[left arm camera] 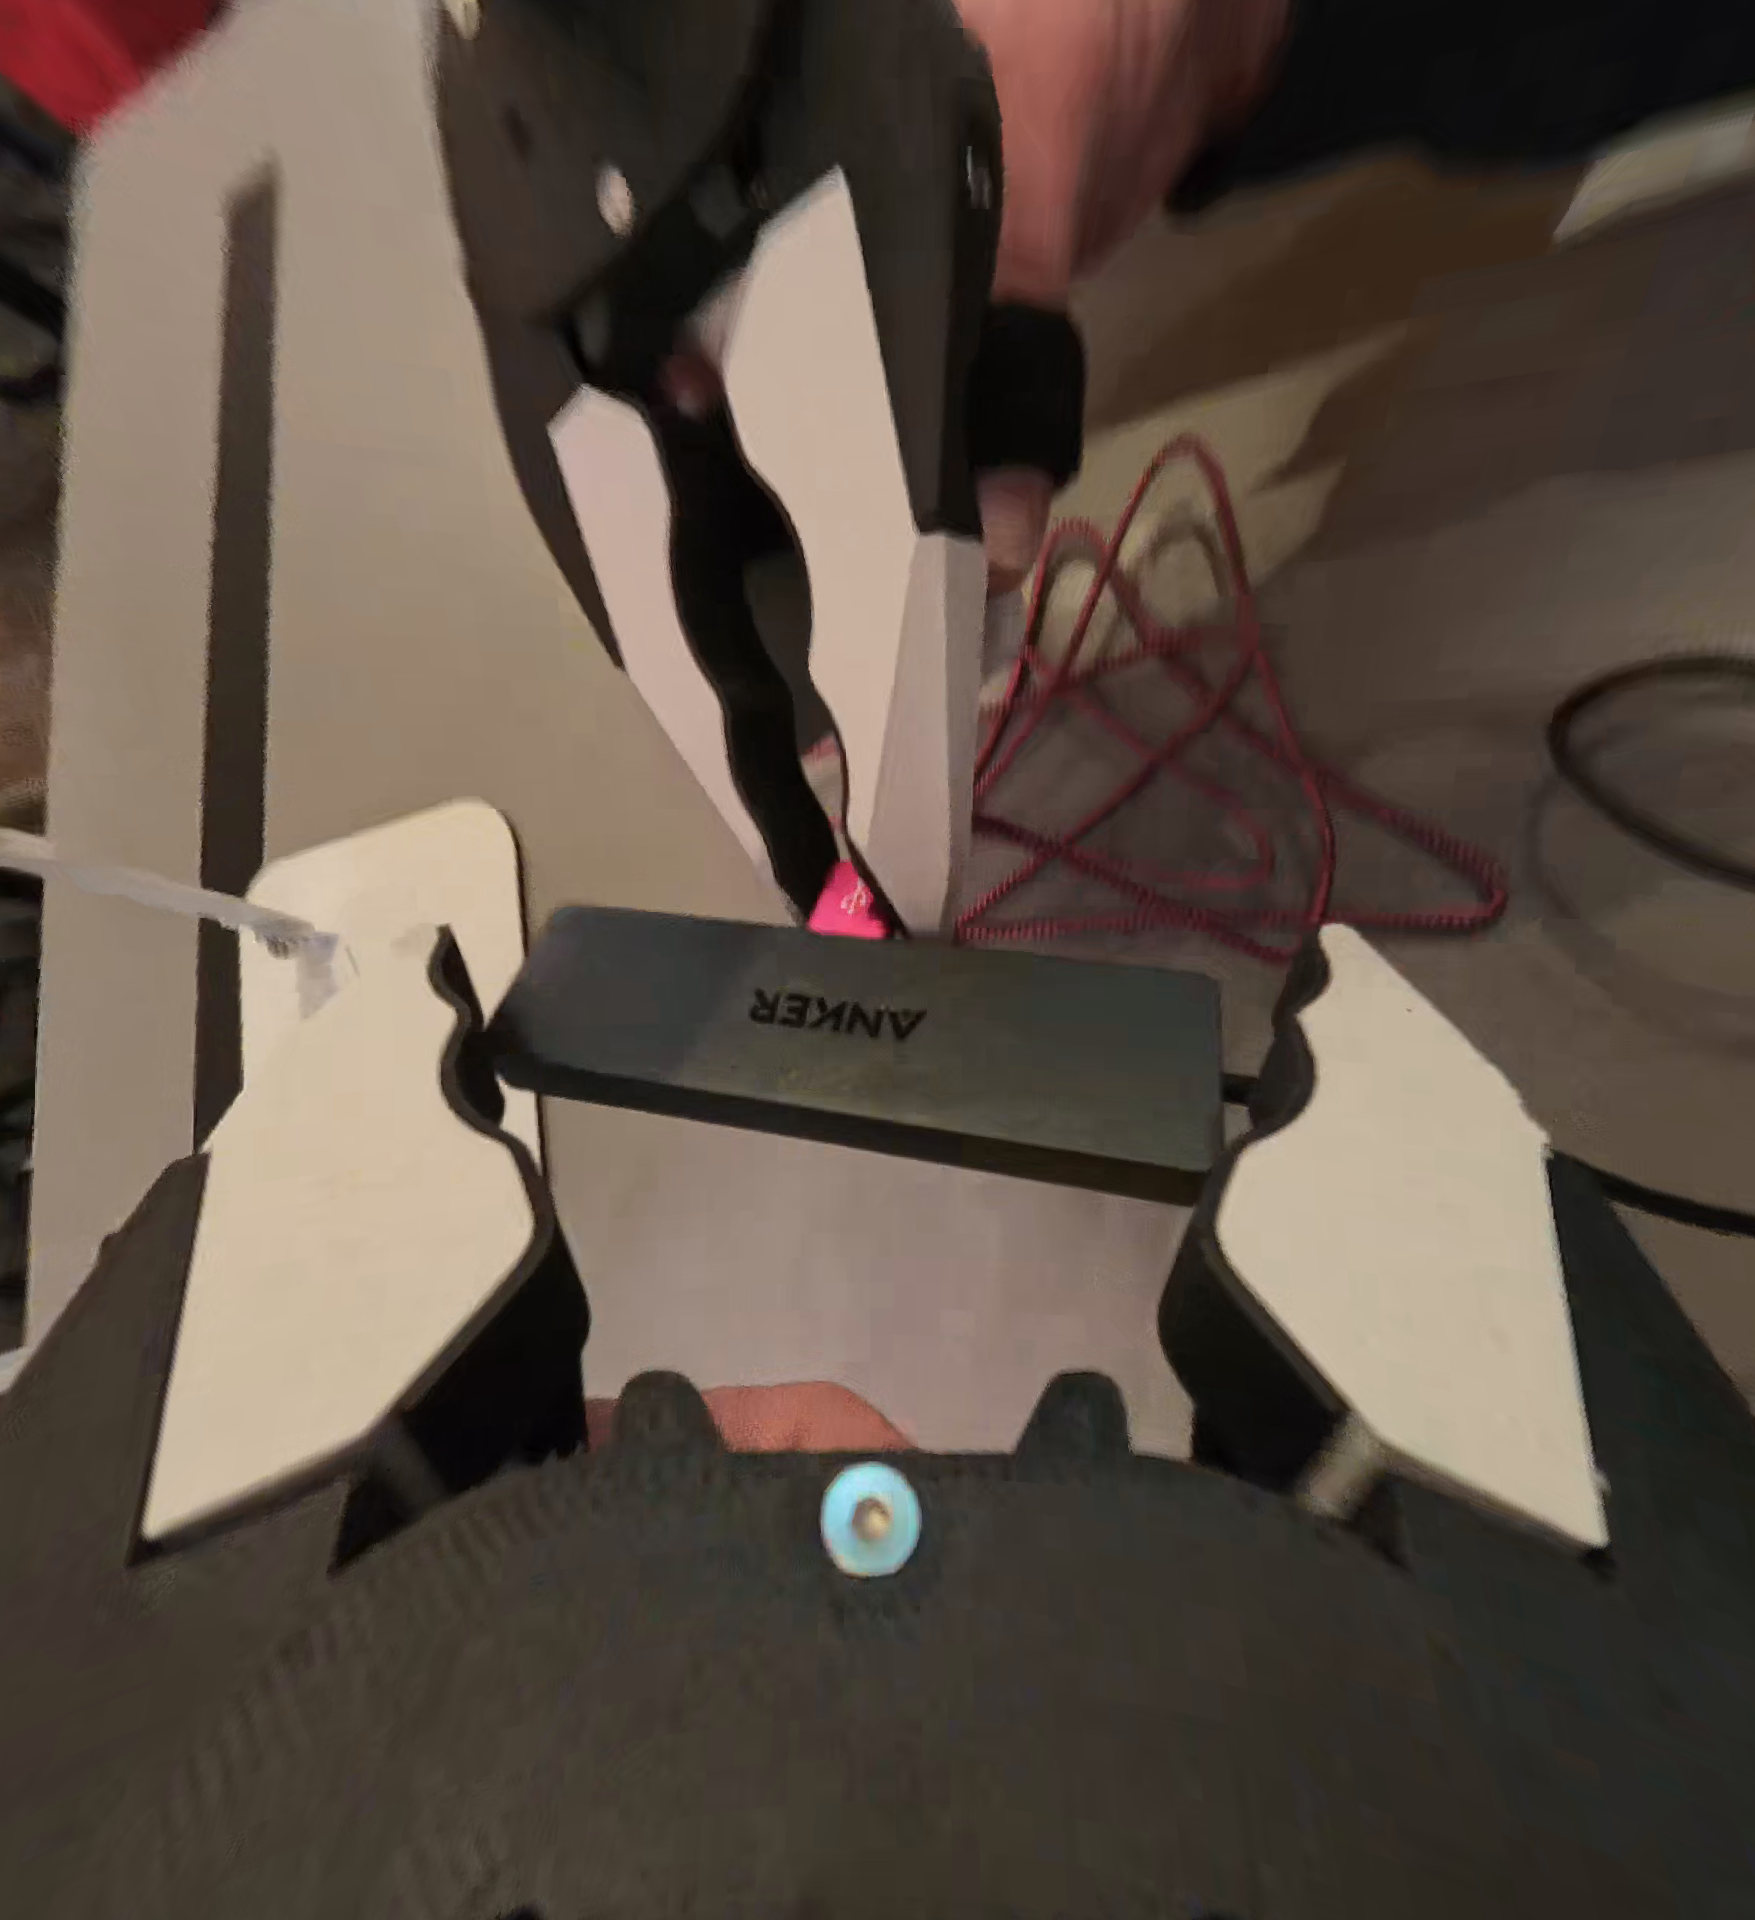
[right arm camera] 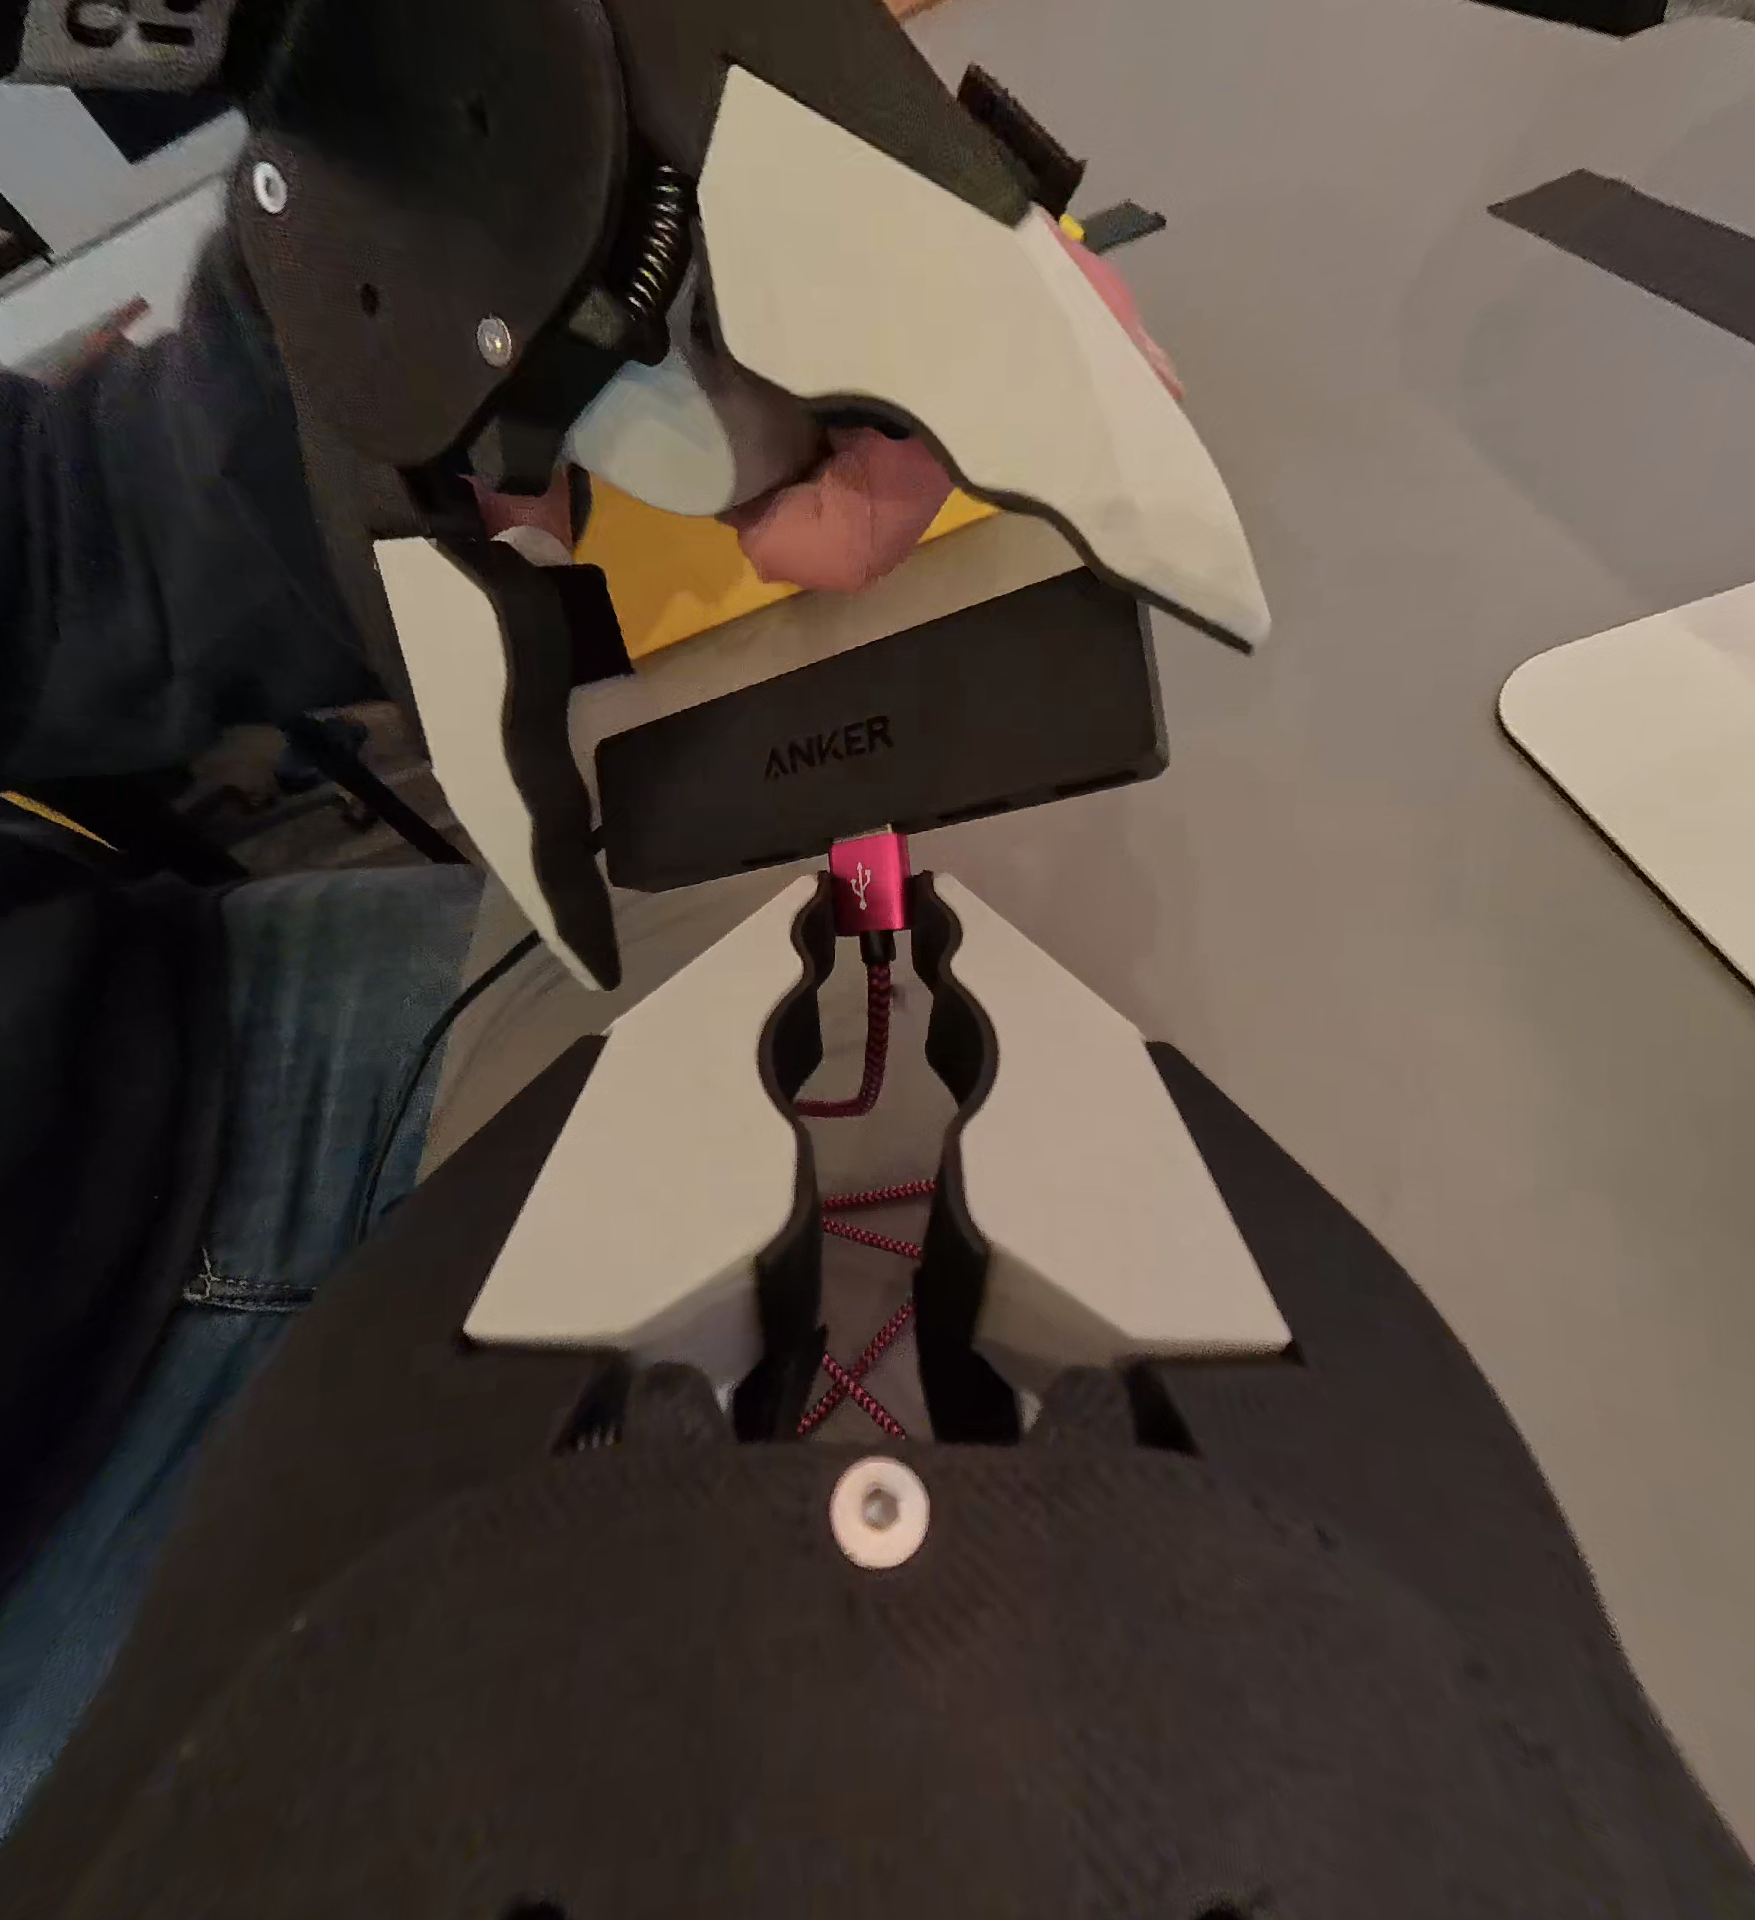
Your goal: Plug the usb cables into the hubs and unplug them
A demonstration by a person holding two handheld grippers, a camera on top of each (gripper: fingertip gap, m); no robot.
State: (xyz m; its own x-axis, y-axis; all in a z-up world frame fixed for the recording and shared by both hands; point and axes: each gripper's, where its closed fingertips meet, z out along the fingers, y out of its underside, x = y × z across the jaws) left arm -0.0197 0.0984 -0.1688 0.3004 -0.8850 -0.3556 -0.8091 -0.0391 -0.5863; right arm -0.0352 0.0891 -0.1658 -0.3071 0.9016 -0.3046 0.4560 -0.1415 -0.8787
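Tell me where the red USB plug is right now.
The red USB plug sits centre in the right wrist view, pinched at the tips of the right hand-held gripper and partly inserted in the black hub held by the left hand-held gripper.

Dim, warm indoor light. Heavy motion blur across the left wrist view, background smeared. Sharper in the right wrist view, with soft shadows on the grey table [right arm camera: 1372,935]. Wide-angle bending at the edges.

Brand lettering on the black hub's [right arm camera: 878,748] top face; white USB trident symbol on the magenta plug [right arm camera: 865,888].
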